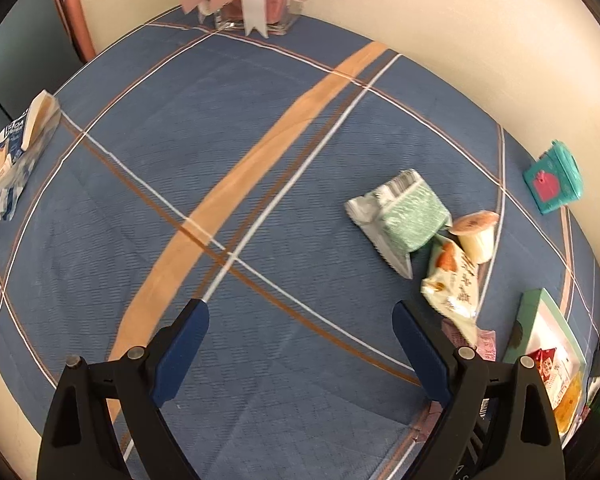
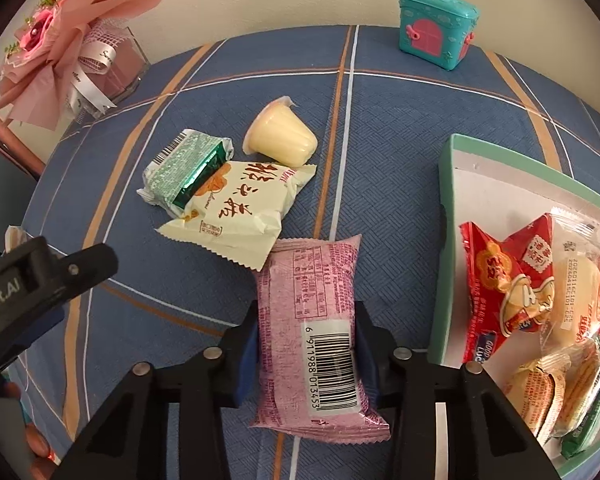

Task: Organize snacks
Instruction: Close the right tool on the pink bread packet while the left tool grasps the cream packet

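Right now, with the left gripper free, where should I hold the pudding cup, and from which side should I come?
Grip the pudding cup across its ribbed body, near the middle, coming from above. It lies on its side on the cloth, so the fingers can close on the two long flanks. Avoid the foil lid end: the rim is thin. The cream packet lies close, so keep clear of it.

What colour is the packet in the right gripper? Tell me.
Pink packet, with purple print and a white barcode label; right wrist view.
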Available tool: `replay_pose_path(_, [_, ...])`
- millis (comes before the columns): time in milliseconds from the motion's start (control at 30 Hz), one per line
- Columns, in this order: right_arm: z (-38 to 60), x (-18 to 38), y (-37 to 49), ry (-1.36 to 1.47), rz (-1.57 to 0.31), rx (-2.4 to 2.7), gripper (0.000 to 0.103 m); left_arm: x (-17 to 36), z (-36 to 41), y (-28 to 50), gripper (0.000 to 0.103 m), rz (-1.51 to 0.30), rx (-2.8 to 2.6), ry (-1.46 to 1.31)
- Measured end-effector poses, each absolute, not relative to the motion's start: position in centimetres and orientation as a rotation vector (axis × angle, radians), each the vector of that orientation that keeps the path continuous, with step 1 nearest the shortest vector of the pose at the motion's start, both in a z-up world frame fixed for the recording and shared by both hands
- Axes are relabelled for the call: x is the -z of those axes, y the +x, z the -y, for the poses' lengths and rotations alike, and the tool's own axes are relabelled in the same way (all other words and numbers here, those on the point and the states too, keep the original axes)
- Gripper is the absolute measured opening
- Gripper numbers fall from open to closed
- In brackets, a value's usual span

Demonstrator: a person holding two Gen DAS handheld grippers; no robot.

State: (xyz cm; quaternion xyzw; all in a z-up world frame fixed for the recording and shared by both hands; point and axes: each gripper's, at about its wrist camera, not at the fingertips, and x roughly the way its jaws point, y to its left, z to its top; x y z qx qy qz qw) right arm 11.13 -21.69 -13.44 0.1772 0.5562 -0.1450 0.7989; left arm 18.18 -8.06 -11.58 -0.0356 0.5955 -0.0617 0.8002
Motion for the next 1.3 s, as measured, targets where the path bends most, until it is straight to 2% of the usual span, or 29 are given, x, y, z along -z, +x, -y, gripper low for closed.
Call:
replay_pose_path(533, [26.4, 7.8, 8.1, 0.457, -1.087, 0.332, 0.041, 9.5, 11.6, 17.1, 0.093, -1.241, 0.235, -0.069])
replay_pose_path(800, [28.3, 7.1, 8.1, 0.493, -1.066, 0.371, 0.041, 9.4, 13.3, 17.2, 0.093, -1.232, 0.264, -0.05])
replay_pose_path(1033, [29.2, 7.4, 8.7, 0.518, -1.06, 0.361, 0.041, 10.6, 16.8, 17.8, 0.084, -1.211, 0.377, 0.038])
replay_pose_path(1167, [29.8, 7.7, 8.7, 0.536, -1.053, 0.365, 0.041, 11.7, 18.0, 18.1, 0.076, -1.21, 0.4, 0.09])
replay_pose_path(1300, [30.4, 7.9, 8.6, 0.554, -1.046, 0.367, 0.041, 12.4, 18.8, 18.2, 0.074, -1.208, 0.436, 0.105])
